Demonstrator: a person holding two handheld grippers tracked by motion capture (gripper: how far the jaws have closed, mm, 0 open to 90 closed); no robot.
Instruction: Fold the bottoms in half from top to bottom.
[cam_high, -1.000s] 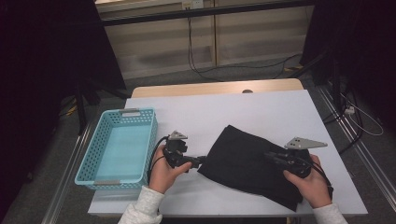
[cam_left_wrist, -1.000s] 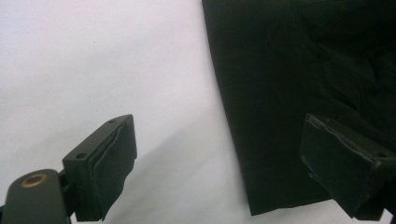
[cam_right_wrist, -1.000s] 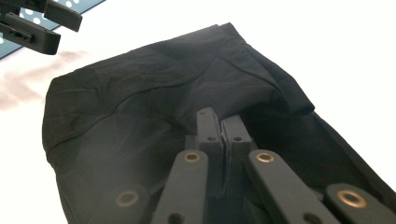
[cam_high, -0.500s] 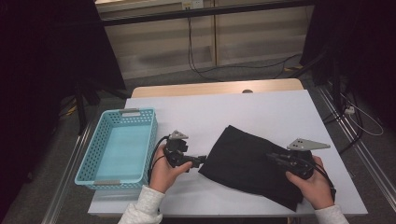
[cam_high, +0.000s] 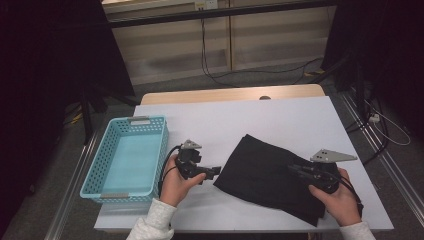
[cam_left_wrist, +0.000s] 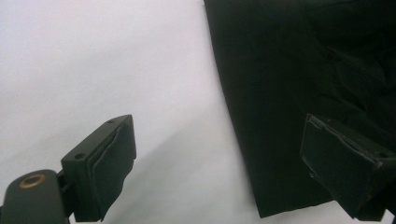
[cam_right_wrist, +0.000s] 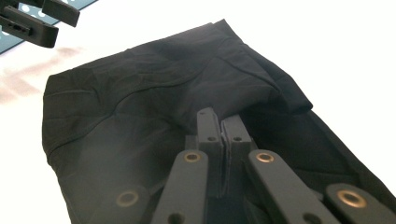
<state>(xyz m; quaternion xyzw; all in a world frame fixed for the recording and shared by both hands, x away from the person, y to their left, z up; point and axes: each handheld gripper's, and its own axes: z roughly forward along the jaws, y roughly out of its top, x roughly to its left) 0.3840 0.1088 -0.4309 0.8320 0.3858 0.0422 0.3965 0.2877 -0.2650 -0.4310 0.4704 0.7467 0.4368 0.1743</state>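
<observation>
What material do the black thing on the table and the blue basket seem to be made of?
The black cloth looks like soft woven or knitted fabric with a matte finish: it lies flat, shows creases and folds, and bunches where the right gripper pinches it. The basket looks like moulded plastic, light turquoise and smooth, with walls pierced by regular small holes.

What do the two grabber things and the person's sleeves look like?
Both are black. The left gripper and the right gripper each carry a grey three-cornered plate on top. A black cable loops from the left one. The sleeves are light grey.

Blk grippers (cam_high: 212, 171), lt-grey sleeves (cam_high: 150, 225)
</observation>
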